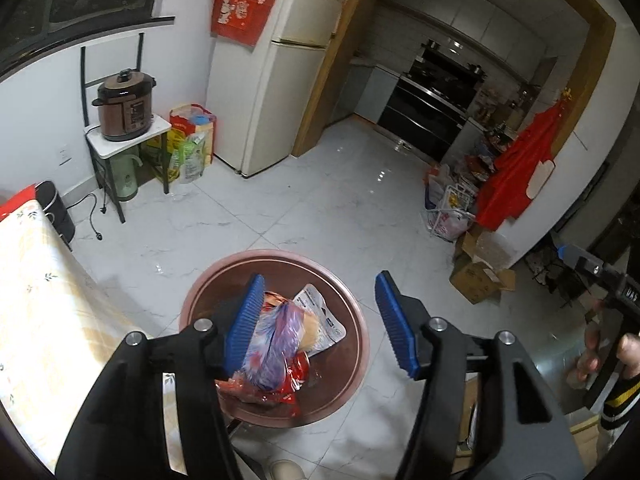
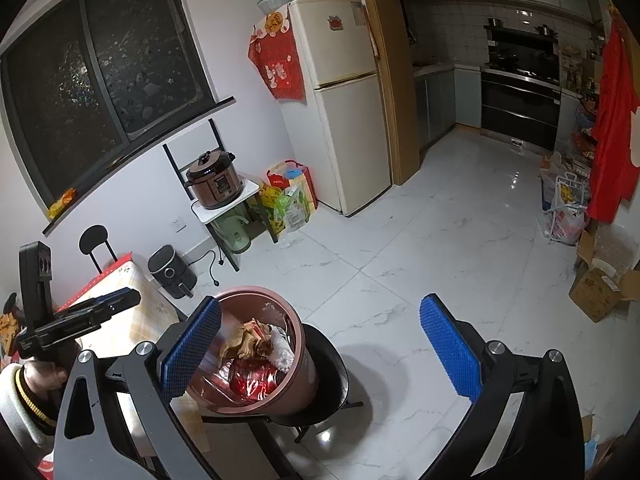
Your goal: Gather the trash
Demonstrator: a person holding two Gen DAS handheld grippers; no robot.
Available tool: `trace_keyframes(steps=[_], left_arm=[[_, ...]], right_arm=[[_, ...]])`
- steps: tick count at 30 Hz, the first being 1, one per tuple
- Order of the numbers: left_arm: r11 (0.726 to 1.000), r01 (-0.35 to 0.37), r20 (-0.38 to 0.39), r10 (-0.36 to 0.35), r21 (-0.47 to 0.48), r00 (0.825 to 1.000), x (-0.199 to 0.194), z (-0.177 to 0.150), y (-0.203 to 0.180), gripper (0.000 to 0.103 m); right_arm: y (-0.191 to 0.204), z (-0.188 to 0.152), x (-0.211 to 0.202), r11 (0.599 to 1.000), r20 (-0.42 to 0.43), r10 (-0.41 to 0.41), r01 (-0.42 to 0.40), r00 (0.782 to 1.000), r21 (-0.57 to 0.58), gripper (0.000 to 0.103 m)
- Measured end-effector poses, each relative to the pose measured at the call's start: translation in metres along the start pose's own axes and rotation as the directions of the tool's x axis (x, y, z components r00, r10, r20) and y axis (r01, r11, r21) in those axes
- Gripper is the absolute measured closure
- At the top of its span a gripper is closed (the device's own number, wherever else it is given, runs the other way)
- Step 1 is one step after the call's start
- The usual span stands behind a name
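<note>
I am holding the left gripper [image 1: 320, 320] right above the bin [image 1: 348, 308], and its jaws are standing apart. A bluish crumpled wrapper [image 1: 272, 344] is lying against the inner face of its left pad [image 1: 244, 324], while the right pad is clear of it, so nothing is being gripped. I cannot tell if the wrapper is resting on the other trash or is in the air. Inside the bin a white pouch [image 1: 324, 312] and red wrappers [image 1: 276, 394] are lying under the bluish one.

I am keeping the right gripper [image 2: 320, 348] to the right of the bin [image 2: 298, 328], with its jaws wide and empty. Its left pad [image 2: 192, 348] is covering part of the near rim of the bin in this view; if it is touching the rim I cannot tell. The bin is standing on a black stool [image 2: 332, 360]. Just left of the bin is a table with a yellow cloth [image 1: 40, 300]. Far behind the bin, a fridge [image 2: 344, 104] is standing by the wall, and a cooker [image 2: 214, 180] is sitting on a small rack [image 2: 248, 190] left of the fridge.
</note>
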State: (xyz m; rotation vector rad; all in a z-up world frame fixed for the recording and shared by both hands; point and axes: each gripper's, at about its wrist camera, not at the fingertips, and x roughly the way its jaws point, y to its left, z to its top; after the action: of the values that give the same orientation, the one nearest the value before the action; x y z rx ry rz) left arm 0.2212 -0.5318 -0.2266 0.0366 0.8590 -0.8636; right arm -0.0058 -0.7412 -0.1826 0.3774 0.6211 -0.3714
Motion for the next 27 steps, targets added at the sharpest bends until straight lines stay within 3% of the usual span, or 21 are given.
trace_keyframes(steps=[4, 10, 17, 27], left_arm=[[0.999, -0.031, 0.043, 0.031, 0.013, 0.999, -0.031, -0.002, 0.001, 0.028], [0.995, -0.096, 0.108, 0.091, 0.038, 0.990, -0.096, -0.007, 0.006, 0.021], [0.989, -0.136, 0.200, 0.124, 0.051, 0.972, -0.184, -0.019, 0.014, 0.009], [0.966, -0.248, 0.296, 0.218, 0.067, 0.930, -0.294, -0.040, 0.031, 0.006]], right_arm=[[0.012, 0.003, 0.005, 1.000, 0.000, 0.009, -0.009, 1.000, -0.010, 0.005], [0.050, 0.008, 0.003, 0.998, 0.006, 0.019, -0.019, 1.000, -0.057, 0.005], [0.103, 0.006, -0.036, 0.996, 0.067, 0.026, -0.019, 0.997, -0.093, 0.005], [0.176, -0.010, -0.106, 0.991, 0.153, 0.035, -0.014, 0.988, -0.135, 0.005]])
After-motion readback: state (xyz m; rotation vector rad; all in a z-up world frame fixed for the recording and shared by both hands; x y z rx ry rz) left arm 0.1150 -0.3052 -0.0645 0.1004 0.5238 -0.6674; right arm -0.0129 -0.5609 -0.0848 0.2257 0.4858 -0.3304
